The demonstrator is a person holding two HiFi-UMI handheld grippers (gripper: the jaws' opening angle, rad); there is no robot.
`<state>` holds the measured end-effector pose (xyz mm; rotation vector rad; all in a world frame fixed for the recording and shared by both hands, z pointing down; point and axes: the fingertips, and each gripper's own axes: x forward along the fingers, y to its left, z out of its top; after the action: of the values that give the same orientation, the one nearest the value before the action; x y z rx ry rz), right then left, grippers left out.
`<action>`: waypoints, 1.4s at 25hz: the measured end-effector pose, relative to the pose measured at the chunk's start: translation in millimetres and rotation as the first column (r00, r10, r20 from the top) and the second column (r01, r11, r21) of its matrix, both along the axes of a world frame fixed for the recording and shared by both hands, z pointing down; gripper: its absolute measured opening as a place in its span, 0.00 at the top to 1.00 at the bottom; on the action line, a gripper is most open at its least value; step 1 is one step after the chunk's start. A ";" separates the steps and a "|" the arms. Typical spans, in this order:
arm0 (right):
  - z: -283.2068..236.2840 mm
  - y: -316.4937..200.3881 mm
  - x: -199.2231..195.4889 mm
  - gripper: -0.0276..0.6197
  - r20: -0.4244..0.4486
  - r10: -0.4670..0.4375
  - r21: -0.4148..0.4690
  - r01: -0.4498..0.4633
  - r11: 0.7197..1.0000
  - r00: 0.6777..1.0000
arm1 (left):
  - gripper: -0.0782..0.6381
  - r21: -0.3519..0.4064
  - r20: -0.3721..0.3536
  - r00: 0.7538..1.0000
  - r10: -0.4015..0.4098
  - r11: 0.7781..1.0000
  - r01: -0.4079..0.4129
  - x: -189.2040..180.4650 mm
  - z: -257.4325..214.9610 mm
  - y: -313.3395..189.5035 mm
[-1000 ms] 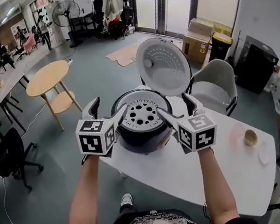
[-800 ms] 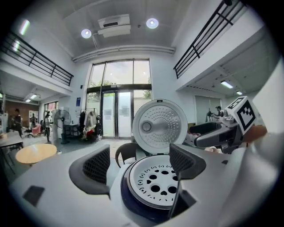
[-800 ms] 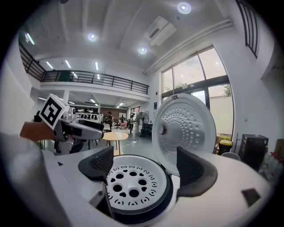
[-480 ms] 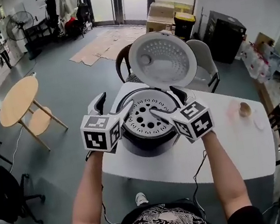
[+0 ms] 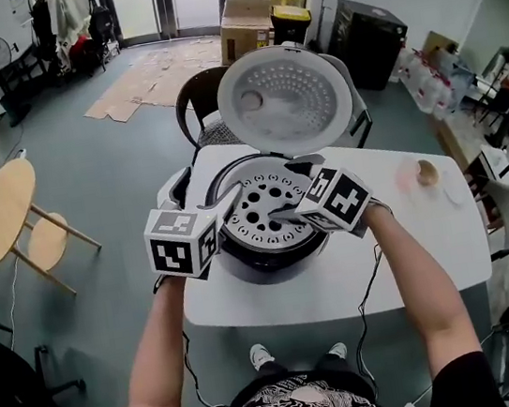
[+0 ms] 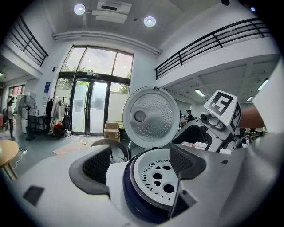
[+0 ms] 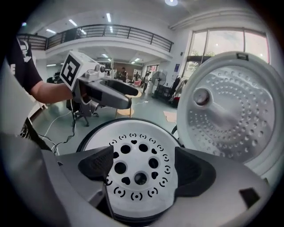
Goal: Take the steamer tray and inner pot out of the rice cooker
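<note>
Both tongs are spread apart and hold nothing: the left tongs (image 5: 201, 193) hover at the left rim of the dark round rice cooker (image 5: 263, 261) on the white desk (image 5: 413, 250), and the right tongs (image 5: 292, 186) are over the white perforated steamer tray (image 5: 257, 209). That tray sits in the cooker's mouth, below the raised, dimpled silver lid (image 5: 285, 100).
</note>
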<state>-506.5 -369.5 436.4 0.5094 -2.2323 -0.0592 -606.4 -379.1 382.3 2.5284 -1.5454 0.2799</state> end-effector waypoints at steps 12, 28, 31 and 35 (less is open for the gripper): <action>46.9 -17.8 -8.5 0.32 -0.279 -0.131 -0.208 0.073 0.975 0.951 | 0.33 -0.002 -0.012 1.000 0.015 1.000 -0.016 -25.2 -6.8 -16.5; 78.5 -14.5 -19.5 0.42 -0.431 -0.254 -0.386 0.077 0.919 0.866 | 0.33 -0.016 0.005 1.000 -0.016 1.000 0.016 -56.8 4.5 -18.2; 82.4 -13.4 -24.4 0.42 -0.444 -0.257 -0.386 0.076 0.919 0.859 | 0.33 -0.017 0.006 1.000 -0.015 1.000 0.015 -59.8 6.9 -15.3; 84.8 -13.0 -19.3 0.42 -0.457 -0.270 -0.393 0.080 0.916 0.848 | 0.33 -0.019 0.009 1.000 -0.011 1.000 0.011 -51.4 5.4 -14.3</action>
<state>-525.8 -382.4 521.3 0.0620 -1.7084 0.1105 -657.8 -393.4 387.7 2.5067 -1.5523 0.3036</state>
